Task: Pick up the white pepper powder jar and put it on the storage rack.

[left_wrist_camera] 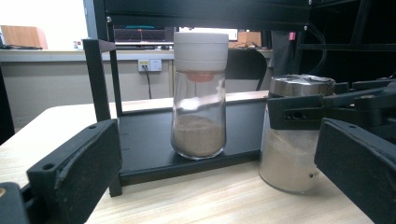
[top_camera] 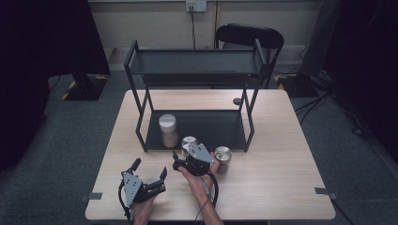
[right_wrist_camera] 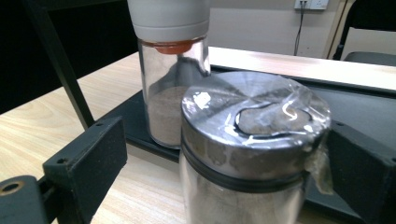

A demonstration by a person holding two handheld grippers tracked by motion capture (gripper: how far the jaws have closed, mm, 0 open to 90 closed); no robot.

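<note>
A: Your right gripper [top_camera: 180, 159]?
B: Jaws spread around the metal-lidded jar [right_wrist_camera: 247, 154] on the table [top_camera: 281, 187], not clamped.
A: Left gripper [top_camera: 150, 174]?
B: Wide open, holding nothing. The white-capped jar [left_wrist_camera: 200, 93] stands on the rack's bottom shelf [left_wrist_camera: 144, 144].

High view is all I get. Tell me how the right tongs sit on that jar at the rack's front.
Observer: The right tongs straddle the steel-lidded jar just under its lid; one jaw stands visibly apart from the glass.
Operator: Describe the lid.
Observer: Crinkled clear film covers it.
Operator: Now the white-capped jar.
Observer: The white-capped jar has an orange insert under its cap and brownish powder filling its lower part.
</note>
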